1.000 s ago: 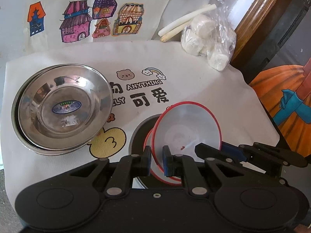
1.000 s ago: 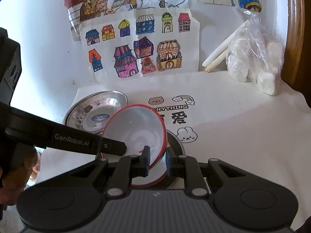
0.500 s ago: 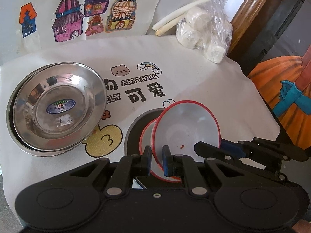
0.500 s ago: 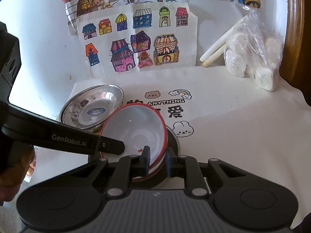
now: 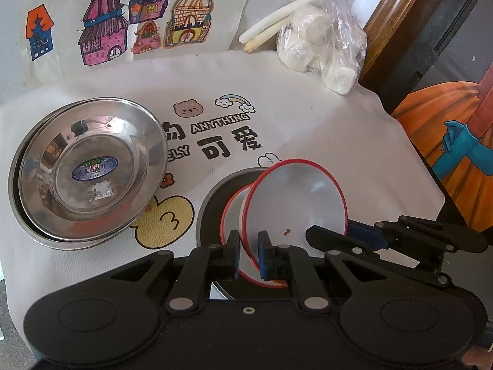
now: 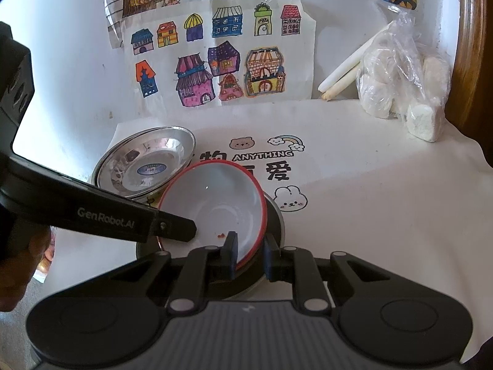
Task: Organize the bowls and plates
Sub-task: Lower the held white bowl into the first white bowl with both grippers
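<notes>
A white bowl with a red rim is tilted over a second red-rimmed white bowl that sits on a dark plate. My left gripper is shut on the upper bowl's near rim. My right gripper straddles the same bowl at its other edge, with its jaws parted and a gap beside the rim. Stacked steel plates lie to the left and also show in the right wrist view.
A white printed cloth covers the table. A plastic bag of white lumps and two white sticks lie at the back right. Drawings of houses hang on the wall behind. The table edge runs along the right.
The bowl has come down closer to the bowl and plate under it. The right gripper's jaws have opened wider around its rim. Both grippers have drawn back slightly.
</notes>
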`<action>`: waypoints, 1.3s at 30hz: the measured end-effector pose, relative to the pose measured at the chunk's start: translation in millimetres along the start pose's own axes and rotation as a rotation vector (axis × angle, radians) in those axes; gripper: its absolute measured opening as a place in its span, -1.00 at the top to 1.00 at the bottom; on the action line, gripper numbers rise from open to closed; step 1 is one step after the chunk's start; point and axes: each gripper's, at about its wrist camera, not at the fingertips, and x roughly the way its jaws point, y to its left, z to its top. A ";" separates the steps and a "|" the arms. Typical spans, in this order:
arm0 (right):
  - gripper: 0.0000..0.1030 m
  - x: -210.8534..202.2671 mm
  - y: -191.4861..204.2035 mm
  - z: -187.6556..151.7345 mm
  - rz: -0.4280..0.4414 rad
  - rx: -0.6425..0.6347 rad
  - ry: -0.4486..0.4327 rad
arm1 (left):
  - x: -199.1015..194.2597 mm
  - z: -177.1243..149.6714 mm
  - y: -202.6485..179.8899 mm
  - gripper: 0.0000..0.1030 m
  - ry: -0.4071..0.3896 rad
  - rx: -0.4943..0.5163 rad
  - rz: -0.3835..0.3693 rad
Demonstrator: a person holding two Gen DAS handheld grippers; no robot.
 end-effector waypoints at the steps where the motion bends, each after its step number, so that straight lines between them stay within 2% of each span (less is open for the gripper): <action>1: 0.63 0.3 -0.1 0.0 0.000 -0.003 0.002 | -0.1 -0.1 -0.1 0.75 0.000 0.002 0.000; 39: 0.58 2.4 1.0 -1.6 0.015 -0.043 0.013 | -5.5 -1.1 -1.9 0.69 0.004 0.021 -0.003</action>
